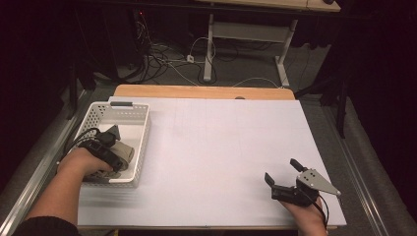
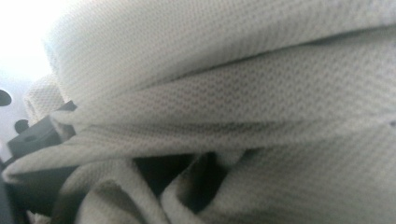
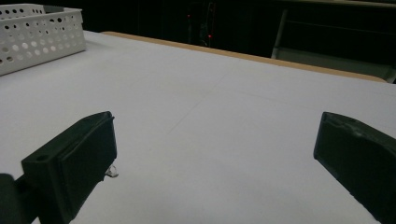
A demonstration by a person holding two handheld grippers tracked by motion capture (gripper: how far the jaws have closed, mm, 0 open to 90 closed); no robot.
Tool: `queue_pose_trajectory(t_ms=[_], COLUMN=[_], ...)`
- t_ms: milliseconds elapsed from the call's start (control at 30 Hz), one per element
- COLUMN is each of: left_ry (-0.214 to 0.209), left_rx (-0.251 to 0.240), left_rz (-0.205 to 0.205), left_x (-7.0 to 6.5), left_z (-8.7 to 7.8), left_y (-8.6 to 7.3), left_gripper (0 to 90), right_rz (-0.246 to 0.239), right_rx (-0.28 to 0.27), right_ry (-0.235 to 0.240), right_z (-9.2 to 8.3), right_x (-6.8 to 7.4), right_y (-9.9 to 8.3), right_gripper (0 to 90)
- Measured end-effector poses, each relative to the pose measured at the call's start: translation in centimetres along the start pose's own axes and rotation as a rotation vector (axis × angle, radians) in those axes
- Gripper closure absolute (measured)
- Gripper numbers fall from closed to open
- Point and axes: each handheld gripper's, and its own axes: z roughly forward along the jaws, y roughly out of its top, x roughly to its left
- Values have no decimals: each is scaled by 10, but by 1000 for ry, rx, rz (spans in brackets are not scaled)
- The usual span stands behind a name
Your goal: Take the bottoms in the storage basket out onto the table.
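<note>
beige knit cloth (image 1: 124, 152) lies bunched in the near end of the white perforated basket (image 1: 139, 129), at the left of the tabletop (image 1: 211, 147). in the left gripper view the cloth (image 2: 224, 93) crowds the lens: folds and mesh weave at close range, out of focus, top left corner blown out white. one black jaw shows at the left edge, mostly buried in folds; the other is hidden. left gripper (image 1: 109, 156) is down inside the basket against the cloth, the hand (image 1: 81, 164) covering much of it. cannot tell whether its jaws are closed on the fabric or merely pressed into it.

right gripper (image 1: 285, 178) sits low over the near right of the tabletop, well apart from the basket, jaws spread wide with nothing between. basket corner (image 3: 42, 32) visible far left in the right gripper view. beyond the tabletop: dim floor, cables (image 1: 172, 59), table legs (image 1: 210, 49).
</note>
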Motion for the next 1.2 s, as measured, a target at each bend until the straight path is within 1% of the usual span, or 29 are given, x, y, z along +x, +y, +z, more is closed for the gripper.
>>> queue_pose_trajectory(t_ms=[100, 133, 167, 200, 267, 367, 433, 500, 600, 700, 767, 800, 867, 900, 1000, 1133, 1167, 1200], left_ry=[25, 29, 31, 37, 50, 64, 73, 79, 95, 99, 79, 68, 27, 15, -16, -37, -47, -65], left_rx=[-5, -13, -20, -24, -43, -74, -85, -99, -116, -130, -142, -158, -174, -183, -194, -214, -217, -224], left_rz=[11, 11, 12, 12, 13, 7, 3, -12, -11, -14, -28, -33, -36, -40, -43, -62, -65, -76], left_x=[-2, -3, -3, -3, -3, -3, -2, -2, -3, -3, 0, 2, 4, 4, 2, -3, -3, -3], left_z=[-1, -1, -2, -3, -4, -4, -5, -5, -5, -6, -8, -10, -16, -18, -28, -45, -49, -53], left_y=[1, 1, 1, 0, -1, -4, -5, -6, -7, -8, -10, -11, -14, -16, -18, -24, -26, -28], left_gripper=[91, 131, 131, 156, 235, 330, 373, 413, 465, 504, 527, 533, 541, 541, 541, 540, 540, 539], right_rz=[11, 8, 8, 9, 8, 9, 9, 10, 14, 15, 15, 17, 21, 26, 34, 38, 39, 40], right_rx=[3, 1, 1, 1, 3, 3, 2, -2, -4, -2, -4, -3, -3, -3, -1, 0, -2, -3], right_ry=[-1, 0, 0, 1, 2, 0, -1, -1, 1, 0, -2, -2, -5, -6, -8, -6, -7, -7], right_z=[0, 0, 0, 0, 1, 0, 0, -1, -1, -1, -1, -2, -2, -2, -1, -2, -2, -3], right_x=[-1, 0, 0, 0, 0, -1, -1, -1, -1, -1, -2, -2, -3, -4, -6, -6, -5, -5], right_y=[0, 0, 0, 0, 0, 0, 0, 0, 0, 0, 1, 1, 0, 0, 0, 0, 0, 0], right_gripper=[0, 0, 0, 0, 0, 0, 0, 0, 0, 0, 0, 0, 0, 0, 0, 0, 0, 0])
